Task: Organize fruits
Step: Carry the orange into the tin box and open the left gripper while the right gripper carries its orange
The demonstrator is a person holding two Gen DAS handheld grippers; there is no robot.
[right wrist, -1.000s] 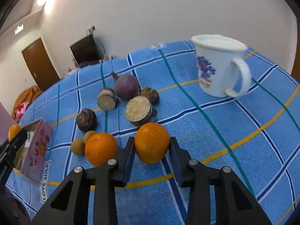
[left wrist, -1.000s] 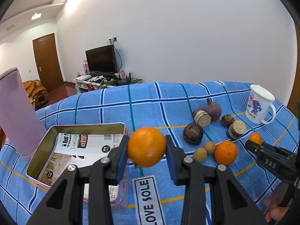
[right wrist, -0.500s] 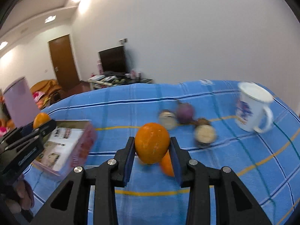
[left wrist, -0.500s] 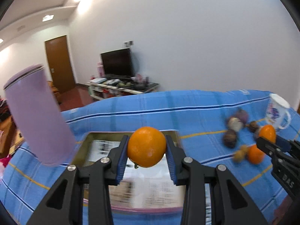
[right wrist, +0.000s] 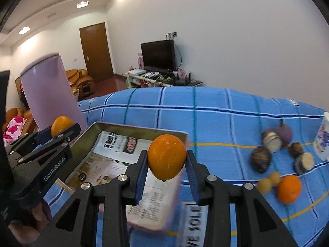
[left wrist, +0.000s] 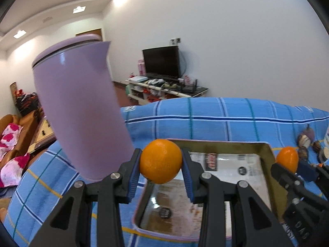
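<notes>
Left gripper (left wrist: 161,161) clamped on an orange (left wrist: 161,161), right gripper (right wrist: 167,156) clamped on another orange (right wrist: 167,156); both over the tin (right wrist: 123,127). Firm, roundish, likely slick-skinned (grip across the middle); light.

Ahead of and below the left hand-held gripper (left wrist: 161,171) the tin (left wrist: 265,150) lies open, its paper-lined floor bare, with free room above it. A tall purple jug (left wrist: 80,111) stands close on that gripper's left, just beside the tin, blocking that side. The right hand-held gripper (right wrist: 167,169) hangs over the tin's right rim. To its right, 1 orange (right wrist: 289,189) and a cluster of dark fruits (right wrist: 260,161) crowd the worktop (right wrist: 205,123); the cloth behind the tin is free.
</notes>
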